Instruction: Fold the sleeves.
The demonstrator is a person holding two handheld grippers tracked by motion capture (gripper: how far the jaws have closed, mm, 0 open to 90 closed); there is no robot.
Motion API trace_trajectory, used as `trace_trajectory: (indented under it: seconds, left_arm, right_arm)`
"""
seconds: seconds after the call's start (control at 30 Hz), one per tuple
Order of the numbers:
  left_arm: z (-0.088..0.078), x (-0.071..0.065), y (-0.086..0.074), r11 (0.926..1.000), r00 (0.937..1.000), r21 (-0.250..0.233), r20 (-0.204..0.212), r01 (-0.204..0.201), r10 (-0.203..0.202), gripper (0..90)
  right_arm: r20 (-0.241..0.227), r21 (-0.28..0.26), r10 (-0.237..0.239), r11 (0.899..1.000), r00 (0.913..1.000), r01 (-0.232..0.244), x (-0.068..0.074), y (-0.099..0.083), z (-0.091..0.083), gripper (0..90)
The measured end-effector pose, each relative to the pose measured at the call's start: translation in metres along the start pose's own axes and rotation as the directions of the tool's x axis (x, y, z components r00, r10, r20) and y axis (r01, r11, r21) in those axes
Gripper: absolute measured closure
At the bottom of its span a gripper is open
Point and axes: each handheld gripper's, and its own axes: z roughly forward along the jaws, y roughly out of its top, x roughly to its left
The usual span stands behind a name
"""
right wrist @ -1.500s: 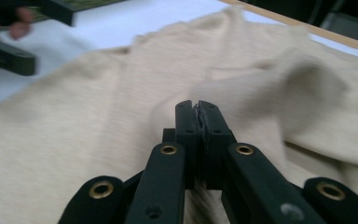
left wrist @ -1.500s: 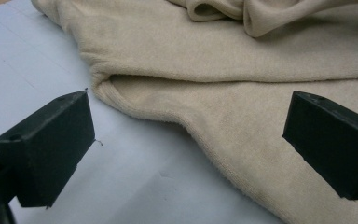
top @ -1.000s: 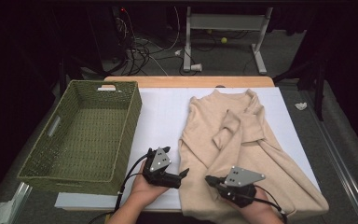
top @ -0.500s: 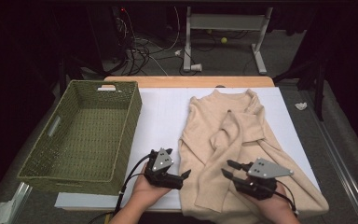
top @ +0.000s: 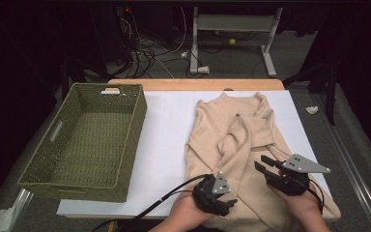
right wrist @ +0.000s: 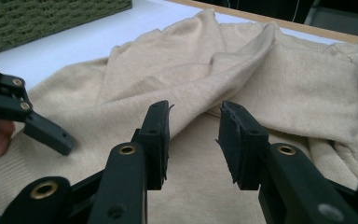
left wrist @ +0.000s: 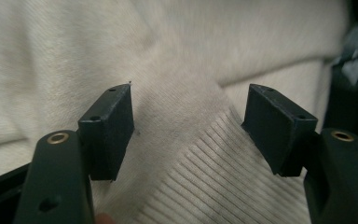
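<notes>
Lying empty, green basket (top: 84, 140), sweater (top: 232, 145) beside

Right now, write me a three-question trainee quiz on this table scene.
1. True or false: the green basket holds the beige sweater.
2. What sort of fabric lies between the left gripper's jaws?
A. ribbed knit
B. denim
C. towel
3. Fill in: the right gripper's jaws stand ____, pressing on nothing.

Key:
1. False; the sweater lies on the white table cover beside the basket.
2. A
3. open
</notes>
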Motion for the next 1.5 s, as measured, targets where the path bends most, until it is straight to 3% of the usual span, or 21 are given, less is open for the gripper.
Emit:
trace_trajectory:
  seconds: [0.13,0.27,0.3,0.37,0.43,0.53,0.6,0.67,0.7,0.9,1.17,1.23,1.3,1.37,1.5]
  left_arm:
    - [0.002,-0.001,0.002,0.9998,0.9998,0.01,-0.013,-0.017,0.017,38.7]
    - [-0.004,0.006,-0.003,0.9994,0.9996,-0.023,-0.011,0.025,-0.025,70.3]
    - [-0.006,0.008,-0.004,0.9983,0.9992,-0.042,-0.002,0.041,-0.041,74.8]
    - [-0.013,0.01,-0.008,0.9965,0.9994,-0.076,-0.007,0.034,-0.035,78.4]
    - [-0.026,0.017,-0.014,0.9913,0.9983,-0.119,-0.007,0.056,-0.057,78.8]
    - [-0.047,0.035,-0.026,0.9759,0.9909,-0.178,-0.026,0.126,-0.132,78.9]
    - [-0.055,0.046,-0.036,0.965,0.9812,-0.195,-0.046,0.175,-0.188,78.9]
    - [-0.063,0.056,-0.046,0.9458,0.9669,-0.22,-0.036,0.239,-0.253,78.8]
    - [-0.067,0.059,-0.05,0.9404,0.9612,-0.226,-0.048,0.255,-0.272,78.8]
    - [-0.077,0.063,-0.066,0.9327,0.9465,-0.22,-0.087,0.286,-0.311,78.6]
    - [-0.081,0.062,-0.076,0.9268,0.9391,-0.22,-0.094,0.304,-0.331,78.5]
    - [-0.082,0.062,-0.077,0.9256,0.9378,-0.22,-0.094,0.308,-0.334,78.5]
    - [-0.083,0.062,-0.077,0.925,0.9386,-0.224,-0.09,0.307,-0.333,78.5]
    - [-0.084,0.061,-0.075,0.9254,0.9401,-0.227,-0.087,0.304,-0.33,78.4]
    - [-0.087,0.06,-0.071,0.9245,0.9451,-0.239,-0.065,0.297,-0.32,78.5]
  right_arm:
    - [0.008,0.005,0.003,1.0,1.0,-0.003,-0.003,-0.001,0.0,64.3]
    - [0.023,0.01,0.008,1.0,0.9997,-0.008,-0.009,-0.003,0.0,64.3]
    - [0.03,0.011,0.01,1.0,0.9995,-0.01,-0.01,-0.004,0.0,64.4]
    - [0.047,0.01,0.02,1.0,0.9987,-0.02,-0.016,-0.004,-0.001,64.3]
    - [0.072,0.015,0.019,1.0,0.9972,-0.02,-0.024,-0.005,-0.002,64.1]
    - [0.121,0.027,0.033,0.999,0.9921,-0.037,-0.04,-0.006,-0.003,62.9]
    - [0.149,0.034,0.048,0.998,0.9876,-0.053,-0.052,-0.007,-0.002,61.8]
    - [0.183,0.062,0.042,0.997,0.9821,-0.055,-0.063,-0.007,0.001,59.8]
    - [0.199,0.078,0.039,0.995,0.9792,-0.056,-0.069,-0.007,0.004,59.6]
    - [0.205,0.162,0.046,0.984,0.9778,-0.08,-0.091,-0.009,0.028,57.7]
    - [0.178,0.24,0.029,0.968,0.9835,-0.073,-0.095,-0.003,0.052,58.3]
    - [0.175,0.265,0.023,0.962,0.9842,-0.069,-0.095,-0.003,0.056,61.9]
    - [0.173,0.279,0.016,0.958,0.9848,-0.065,-0.095,-0.003,0.057,72.9]
    - [0.179,0.258,0.016,0.964,0.9837,-0.063,-0.095,-0.002,0.054,80.7]
    - [0.209,0.182,0.022,0.981,0.9777,-0.061,-0.097,0.0,0.038,81.9]
